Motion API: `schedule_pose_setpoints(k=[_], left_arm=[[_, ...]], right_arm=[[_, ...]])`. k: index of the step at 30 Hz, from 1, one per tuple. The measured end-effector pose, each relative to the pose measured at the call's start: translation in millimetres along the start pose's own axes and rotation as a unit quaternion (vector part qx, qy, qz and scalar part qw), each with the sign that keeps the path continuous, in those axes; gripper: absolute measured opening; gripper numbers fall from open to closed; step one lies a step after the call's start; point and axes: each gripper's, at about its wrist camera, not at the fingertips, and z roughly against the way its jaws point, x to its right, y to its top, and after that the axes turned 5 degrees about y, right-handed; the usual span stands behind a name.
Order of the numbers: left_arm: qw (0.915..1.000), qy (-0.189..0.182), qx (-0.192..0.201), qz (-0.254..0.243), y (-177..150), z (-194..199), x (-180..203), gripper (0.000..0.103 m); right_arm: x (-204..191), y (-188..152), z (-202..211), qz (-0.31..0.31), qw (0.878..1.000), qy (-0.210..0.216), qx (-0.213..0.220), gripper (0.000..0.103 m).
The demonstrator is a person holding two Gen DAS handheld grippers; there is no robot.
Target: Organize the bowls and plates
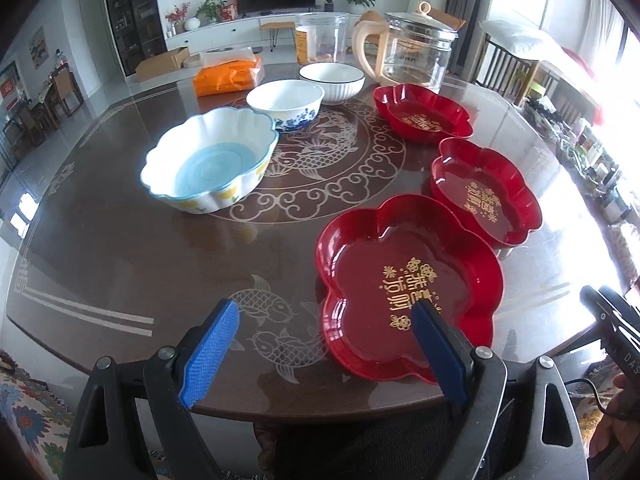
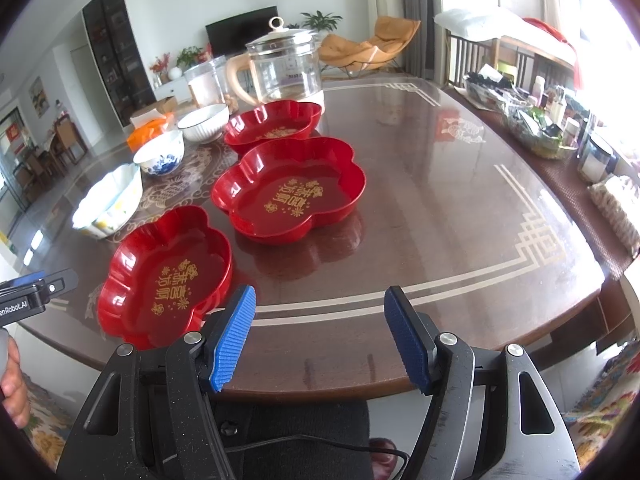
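Left wrist: tongs (image 1: 326,340) gape over nearest red plate (image 1: 408,284).

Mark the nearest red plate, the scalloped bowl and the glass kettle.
nearest red plate (image 1: 360,280), left wrist view, bare floor.
scalloped bowl (image 1: 216,162), left wrist view, blue inner bottom.
glass kettle (image 2: 286,70), right wrist view, glass body.

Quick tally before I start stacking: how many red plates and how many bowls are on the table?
Red flower-shaped plates: 3 — near, middle, far
Bowls: 3 — scalloped blue-bottomed bowl, blue-floral bowl, white ribbed bowl
Total: 6
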Motion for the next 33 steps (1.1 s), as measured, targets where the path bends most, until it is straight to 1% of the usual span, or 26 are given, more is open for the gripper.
schedule_pose_setpoints(k=[3, 4, 5, 7, 11, 13, 14, 17, 18, 19, 22, 24, 26, 28, 29, 30, 31, 33], left_arm=[[0.9993, -0.034, -0.012, -0.006, 21.2, -3.4, 6.1, 0.088], [0.9989, -0.043, -0.015, -0.010, 29.5, -4.9, 8.9, 0.088], [0.9985, -0.050, -0.017, -0.017, 37.7, -6.8, 13.5, 0.088], [0.9979, -0.052, -0.021, -0.032, 54.2, -12.5, 24.0, 0.088], [0.9946, -0.074, -0.036, -0.063, 90.2, -34.0, 52.4, 0.088], [0.9933, -0.080, -0.047, -0.069, 107.9, -50.4, 64.7, 0.087], [0.9929, -0.080, -0.052, -0.071, 116.2, -60.4, 70.7, 0.087], [0.9929, -0.064, -0.070, -0.072, 134.2, -90.3, 84.8, 0.087], [0.9925, -0.061, -0.076, -0.074, 138.1, -99.8, 89.5, 0.087], [0.9917, -0.058, -0.083, -0.079, 140.7, -108.7, 94.6, 0.087], [0.9893, -0.048, -0.104, -0.090, 144.4, -130.4, 106.7, 0.085], [0.9884, -0.049, -0.112, -0.090, 145.7, -138.7, 111.1, 0.080], [0.9879, -0.051, -0.118, -0.087, 146.8, -144.6, 114.4, 0.079], [0.9876, -0.051, -0.121, -0.087, 147.1, -149.0, 118.0, 0.074], [0.9870, -0.051, -0.124, -0.089, 146.6, -151.6, 119.7, 0.068], [0.9861, -0.052, -0.130, -0.089, 145.9, -154.8, 121.3, 0.061], [0.9850, -0.055, -0.137, -0.089, 145.0, -158.4, 122.4, 0.057], [0.9831, -0.058, -0.150, -0.088, 142.9, -164.8, 124.7, 0.046]], right_arm=[[9.1, 20.8, 0.9, 0.011, 1.000, 0.002, 0.001, 0.071], [13.9, 29.8, -0.2, 0.011, 1.000, 0.009, -0.005, 0.071], [21.0, 38.8, -3.2, 0.003, 0.999, 0.026, -0.018, 0.071], [39.3, 56.3, -13.6, -0.031, 0.996, 0.065, -0.054, 0.071], [68.7, 89.0, -45.0, -0.074, 0.984, 0.098, -0.132, 0.071], [82.8, 102.5, -59.4, -0.103, 0.977, 0.105, -0.156, 0.071], [89.1, 108.5, -65.9, -0.117, 0.973, 0.109, -0.165, 0.071], [102.3, 121.1, -84.9, -0.157, 0.961, 0.128, -0.190, 0.071], [104.3, 123.4, -90.2, -0.166, 0.958, 0.127, -0.195, 0.071], [104.1, 125.5, -95.1, -0.166, 0.958, 0.123, -0.198, 0.071], [100.6, 132.5, -109.1, -0.134, 0.966, 0.102, -0.198, 0.071], [99.4, 133.8, -119.6, -0.115, 0.969, 0.084, -0.201, 0.071], [96.4, 134.1, -130.5, -0.098, 0.971, 0.071, -0.206, 0.070], [93.1, 135.1, -141.9, -0.084, 0.972, 0.069, -0.211, 0.070], [91.5, 135.6, -146.4, -0.077, 0.972, 0.067, -0.213, 0.069], [90.1, 136.1, -151.3, -0.072, 0.972, 0.065, -0.216, 0.065], [88.4, 136.2, -156.6, -0.068, 0.971, 0.062, -0.220, 0.056], [87.1, 135.7, -165.8, -0.064, 0.969, 0.061, -0.231, 0.048]])
